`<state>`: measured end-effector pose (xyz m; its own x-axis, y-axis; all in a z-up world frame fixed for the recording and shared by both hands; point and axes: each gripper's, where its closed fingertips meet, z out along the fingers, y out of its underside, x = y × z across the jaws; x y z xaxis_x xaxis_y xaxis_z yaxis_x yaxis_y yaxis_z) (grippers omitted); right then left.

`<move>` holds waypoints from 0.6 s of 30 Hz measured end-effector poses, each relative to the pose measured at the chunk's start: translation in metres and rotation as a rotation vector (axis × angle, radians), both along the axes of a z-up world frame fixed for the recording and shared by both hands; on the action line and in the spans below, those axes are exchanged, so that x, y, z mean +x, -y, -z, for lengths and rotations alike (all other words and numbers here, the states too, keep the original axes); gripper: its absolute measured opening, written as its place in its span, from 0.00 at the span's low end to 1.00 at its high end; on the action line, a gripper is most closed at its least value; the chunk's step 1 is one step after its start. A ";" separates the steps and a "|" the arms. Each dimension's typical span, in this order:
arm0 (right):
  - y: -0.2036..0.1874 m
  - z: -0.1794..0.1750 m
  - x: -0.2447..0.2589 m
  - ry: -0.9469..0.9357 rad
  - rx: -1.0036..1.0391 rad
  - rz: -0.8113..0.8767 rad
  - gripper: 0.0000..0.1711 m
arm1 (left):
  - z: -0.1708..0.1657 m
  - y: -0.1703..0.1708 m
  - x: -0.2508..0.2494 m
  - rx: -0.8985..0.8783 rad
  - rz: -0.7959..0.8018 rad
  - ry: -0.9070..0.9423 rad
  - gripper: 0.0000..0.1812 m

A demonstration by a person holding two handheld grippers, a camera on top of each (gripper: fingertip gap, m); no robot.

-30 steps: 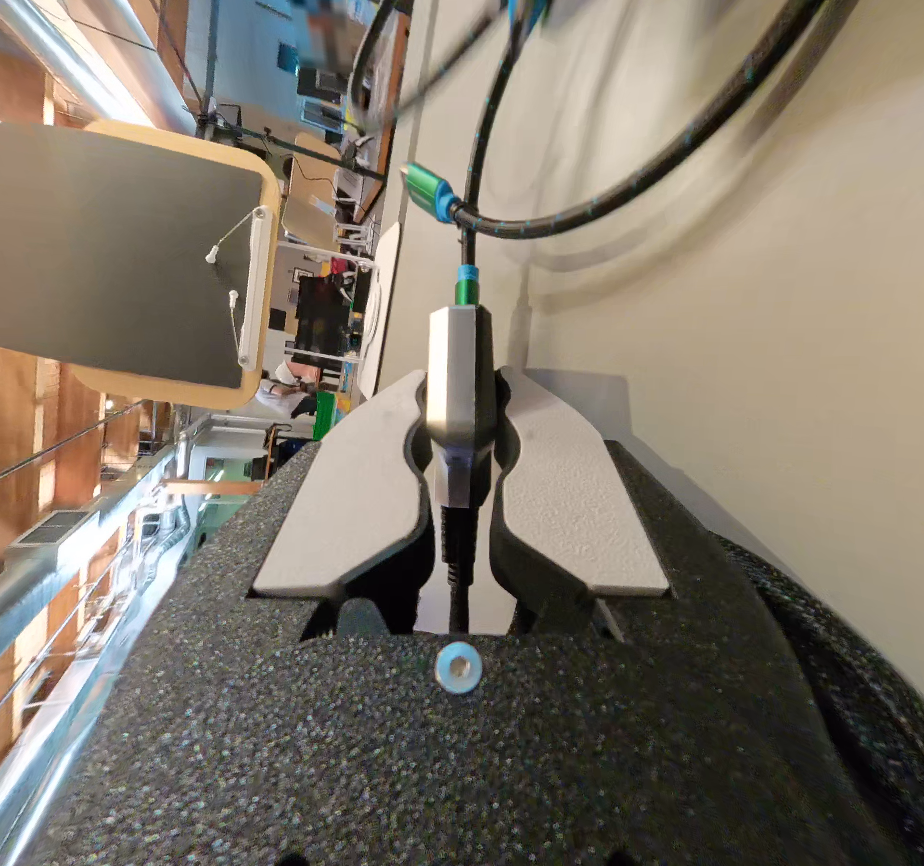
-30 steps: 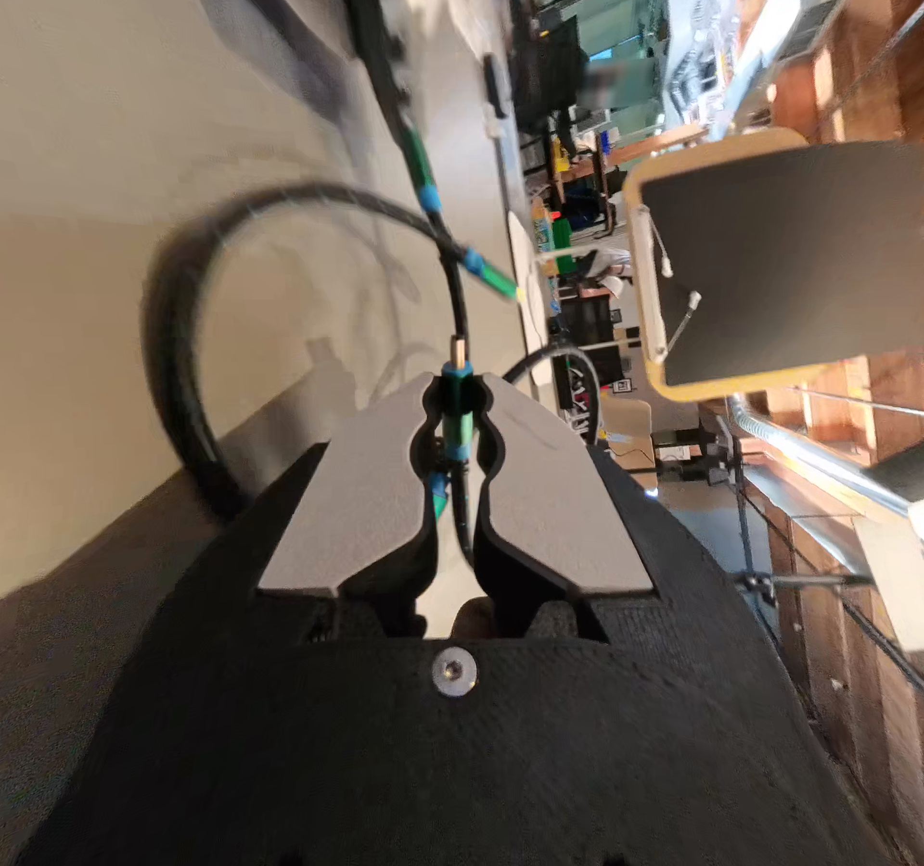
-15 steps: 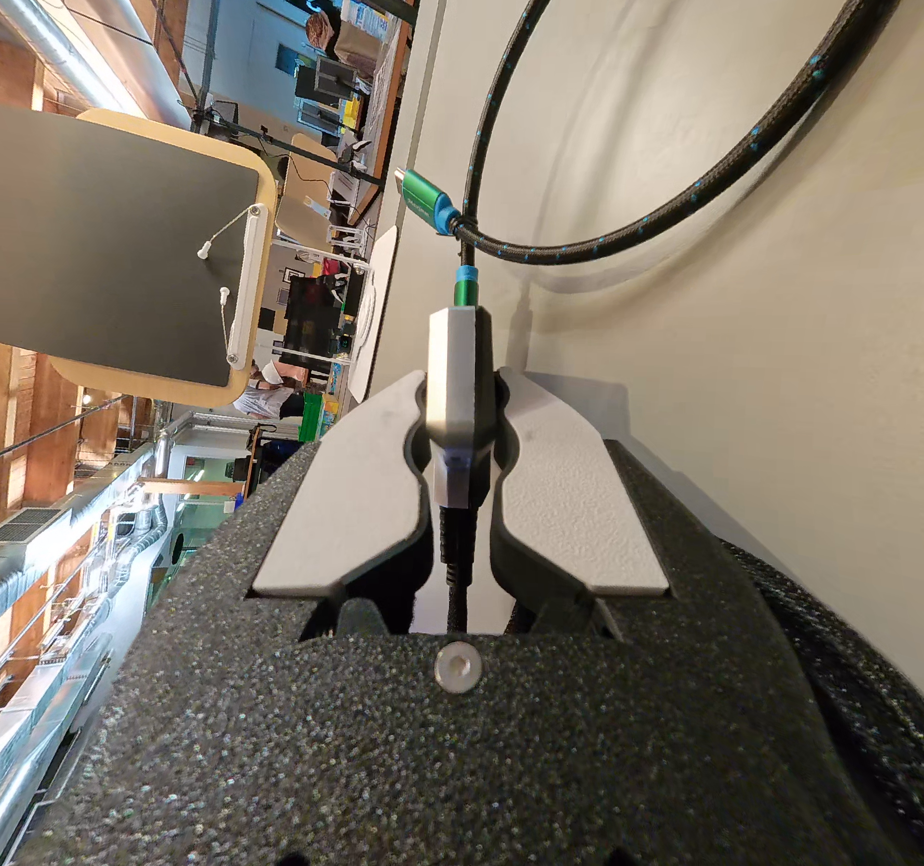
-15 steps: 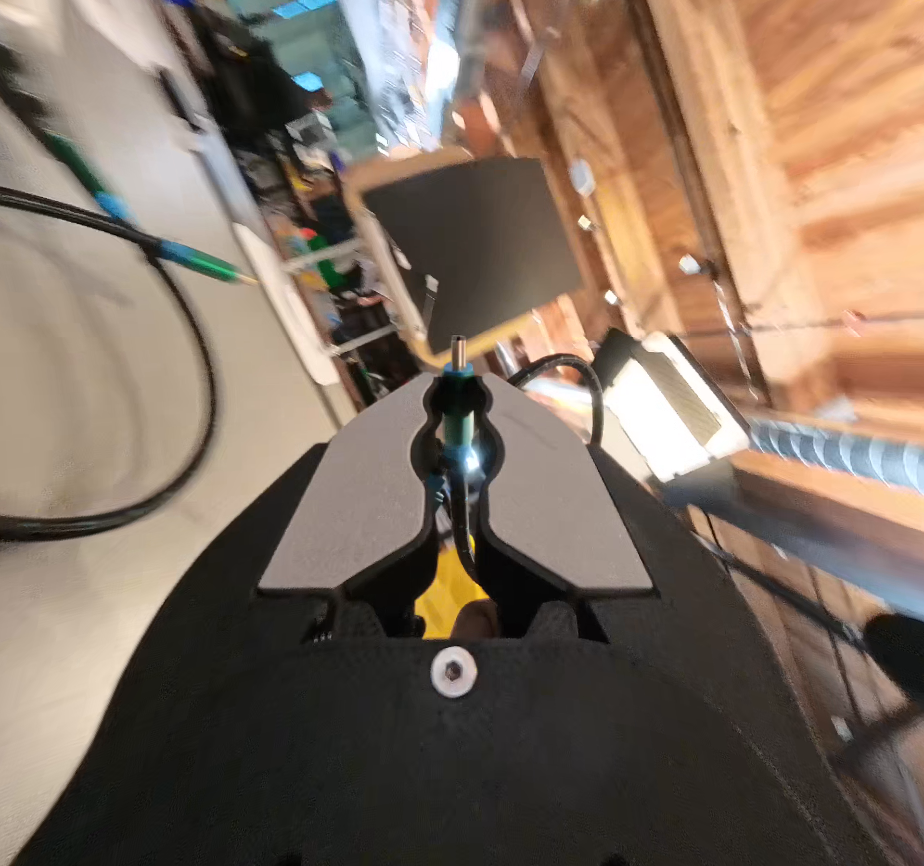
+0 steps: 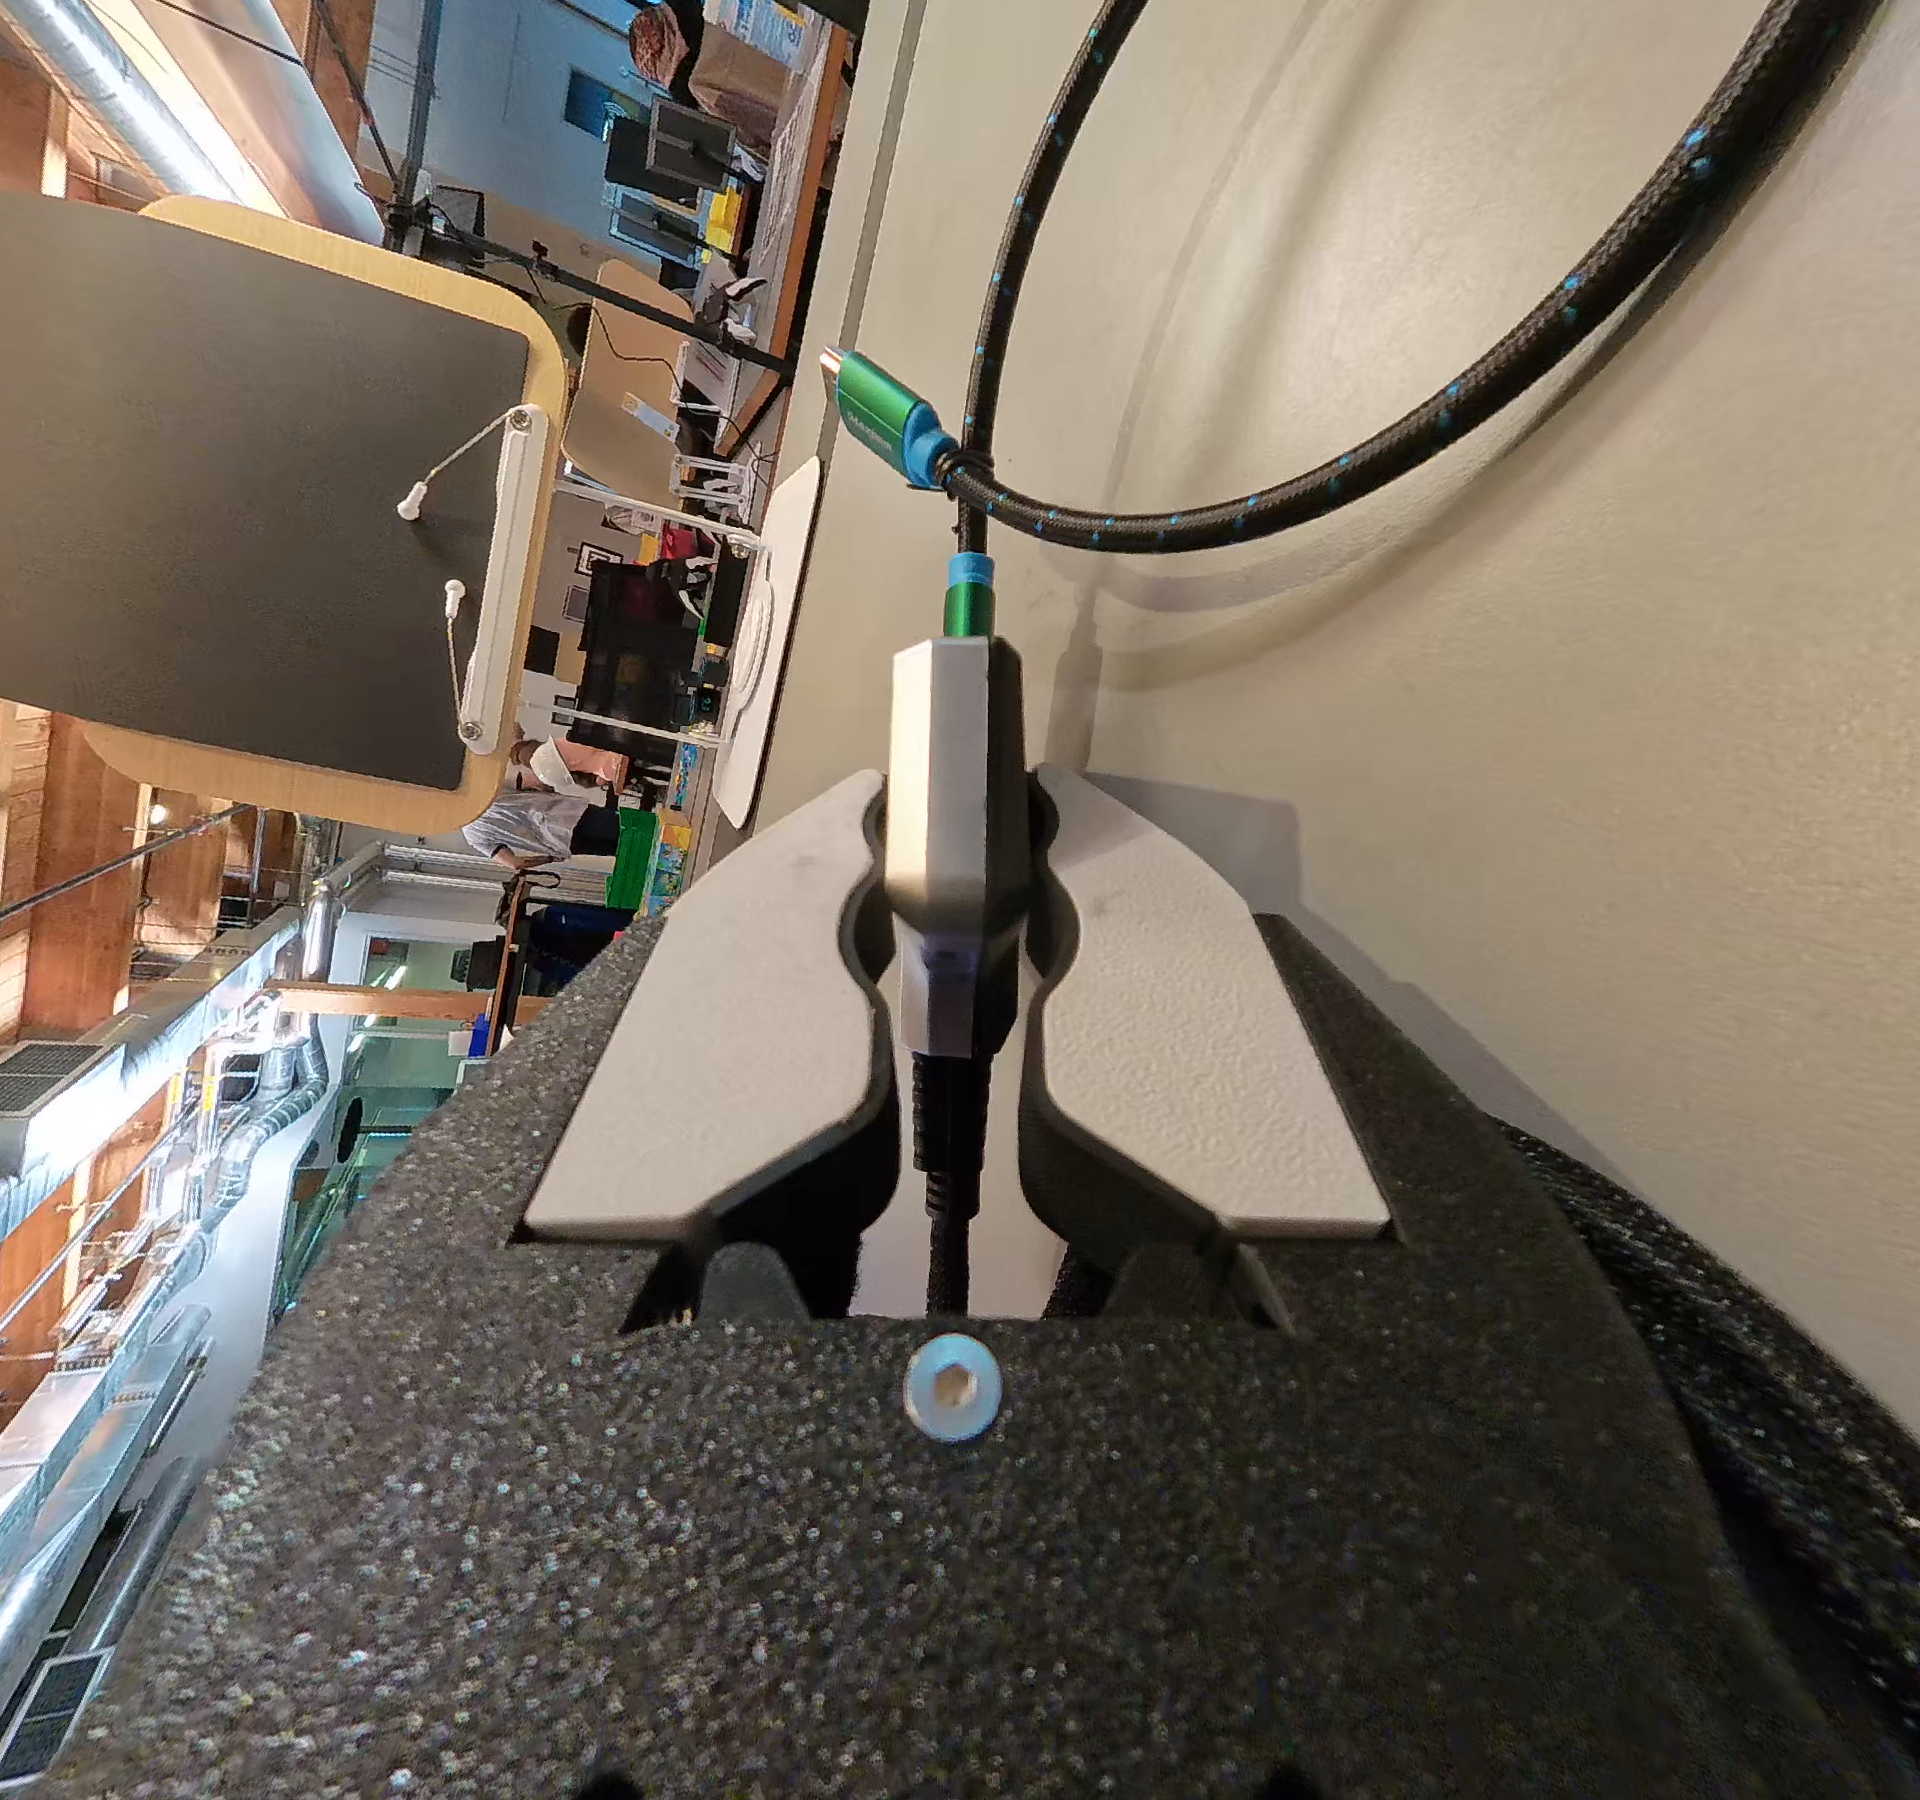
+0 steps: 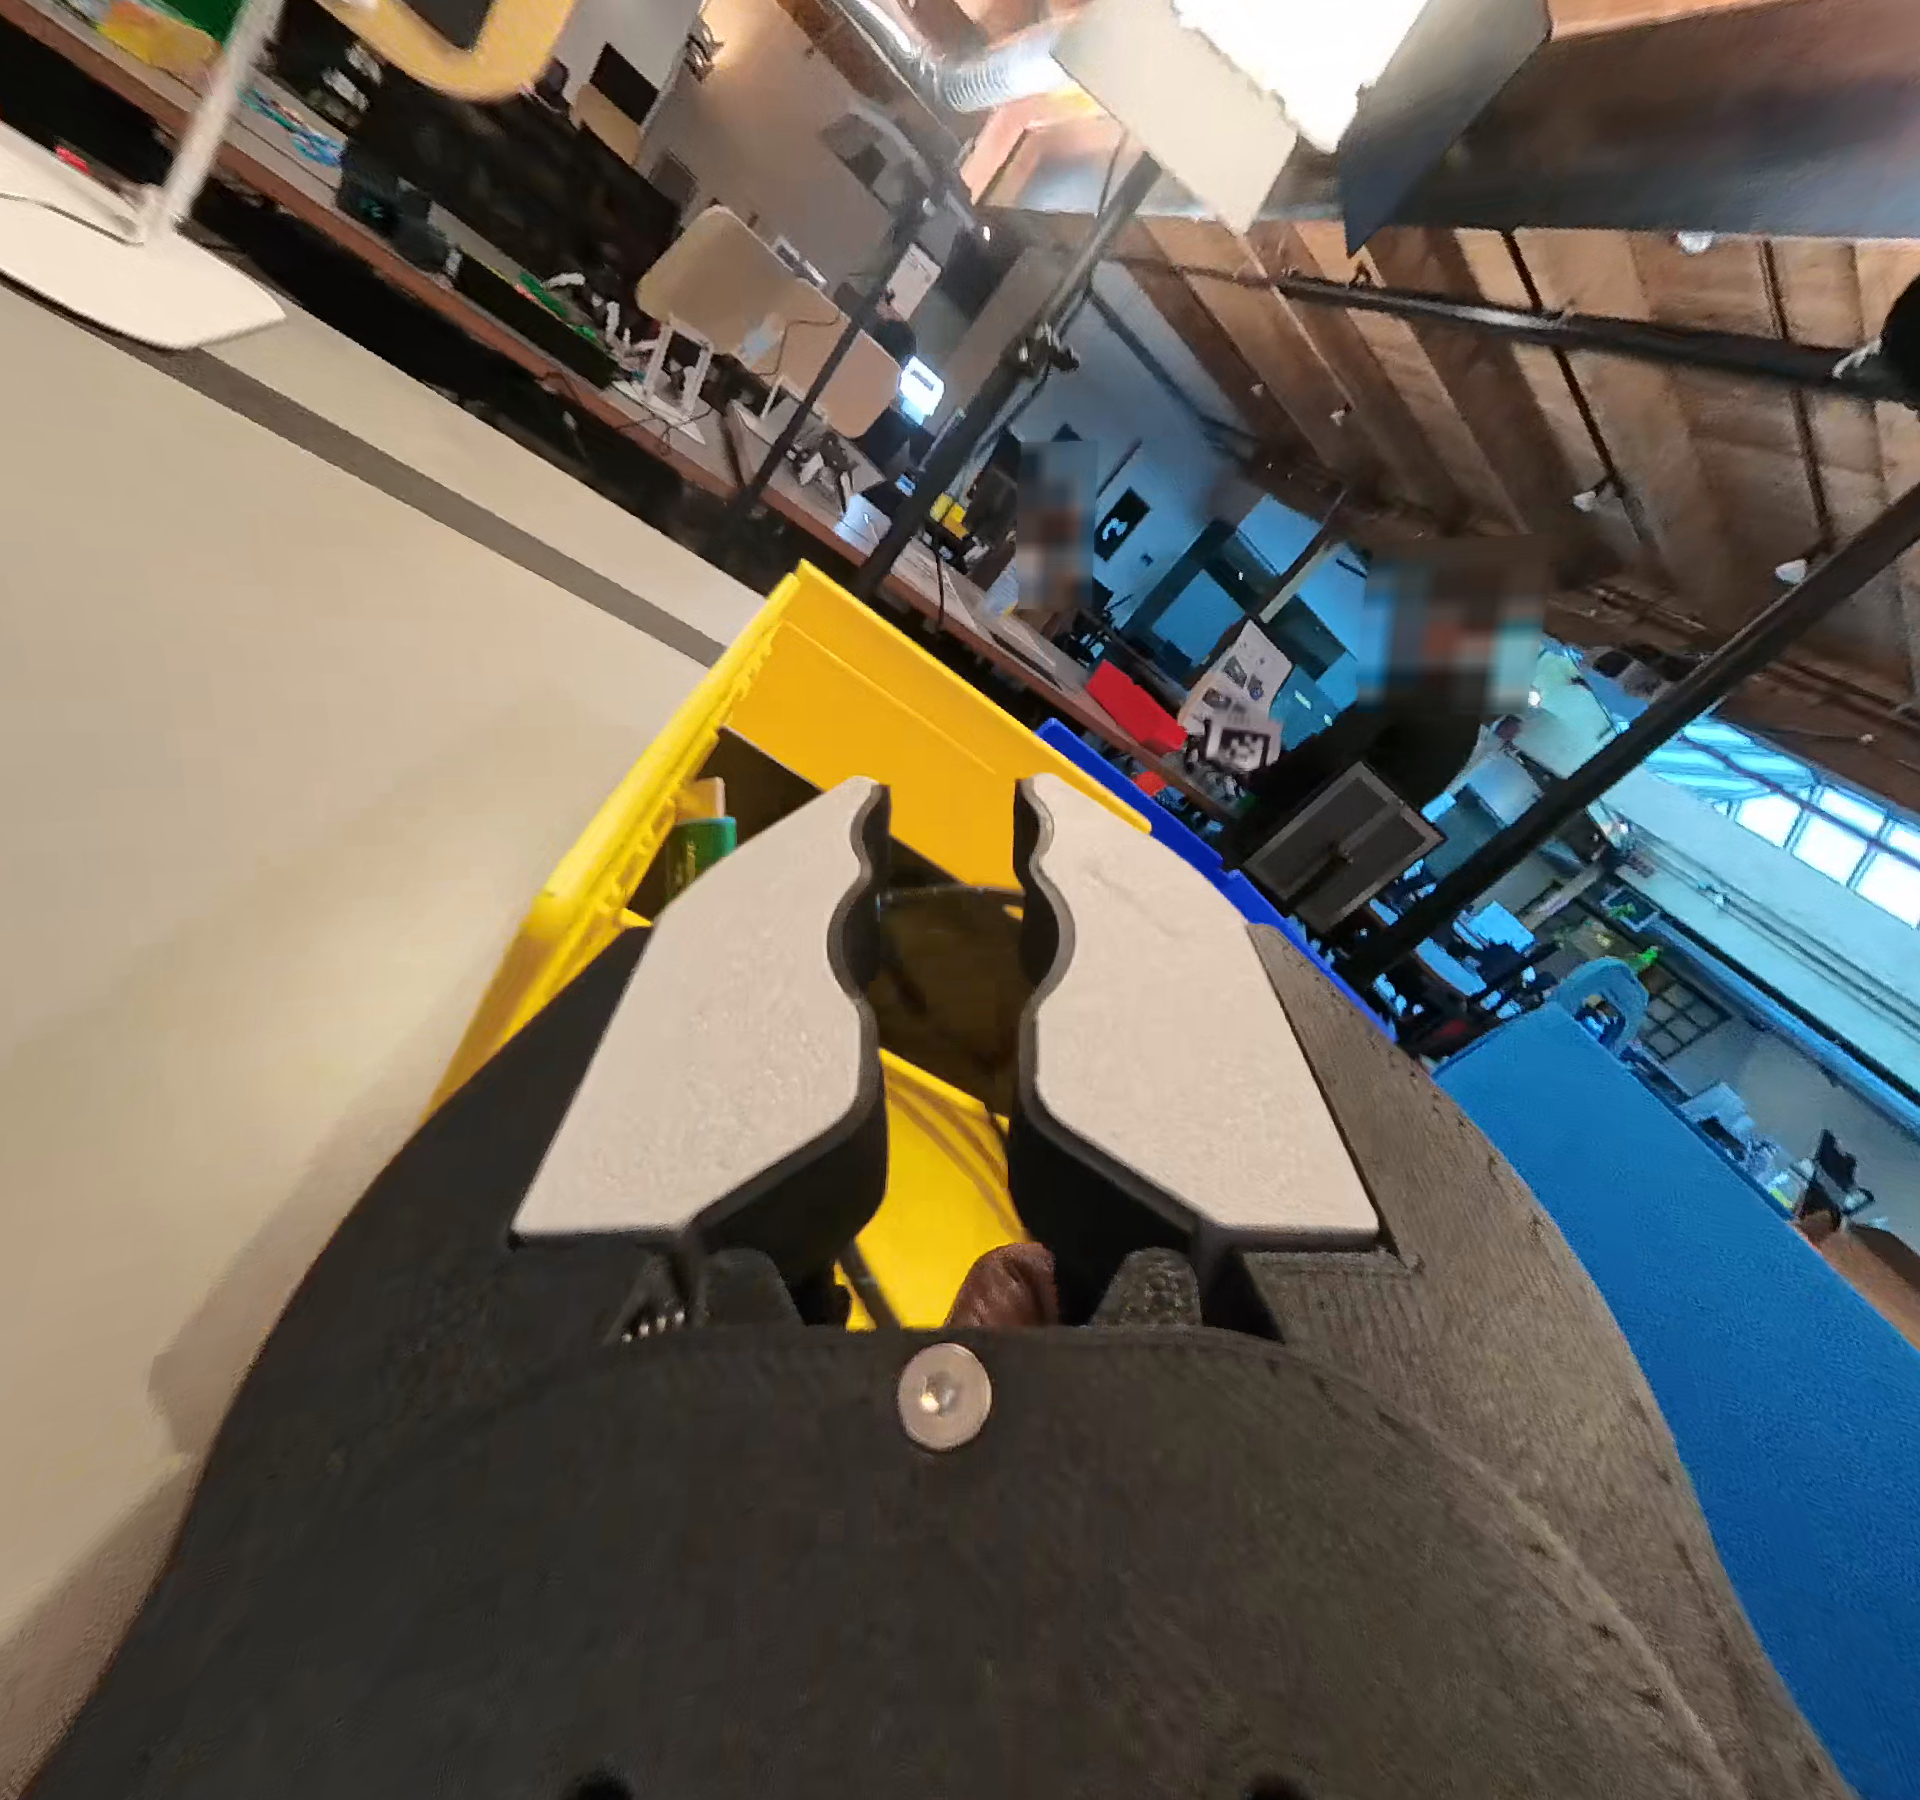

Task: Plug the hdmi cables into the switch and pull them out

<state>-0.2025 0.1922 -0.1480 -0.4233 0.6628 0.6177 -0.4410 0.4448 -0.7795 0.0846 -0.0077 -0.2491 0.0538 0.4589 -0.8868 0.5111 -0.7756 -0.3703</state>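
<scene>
In the left wrist view my left gripper is shut on the silver switch, held edge-on beside the beige table. A green and blue plug sits in the switch's far end, and its black braided cable loops wide over the table. A second green plug lies free at the end of that loop. A dark cable runs back from the switch between the fingers. In the right wrist view my right gripper is open and empty above a yellow bin.
The yellow bin holds a green item and a dark cable. A blue bin stands to its right. A white lamp base sits at the table's far end. Desks and screens fill the room beyond. The tips of one gripper are about 35 cm away from the tips of the other.
My right gripper held a green plug, swung away from the cable loop to above the yellow bin, and is now open and empty. My left gripper has kept still, holding the switch.
</scene>
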 end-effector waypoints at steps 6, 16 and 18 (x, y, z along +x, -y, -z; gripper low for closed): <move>0.042 -0.011 0.077 -0.215 0.041 -0.305 0.13 | -0.003 -0.006 -0.002 -0.061 0.022 -0.003 0.12; 0.130 0.049 0.246 -0.402 0.365 -0.839 0.12 | -0.008 -0.032 -0.010 -0.160 0.122 -0.022 0.12; 0.144 0.062 0.252 -0.313 0.425 -0.872 0.15 | -0.008 -0.038 -0.012 -0.166 0.147 -0.022 0.12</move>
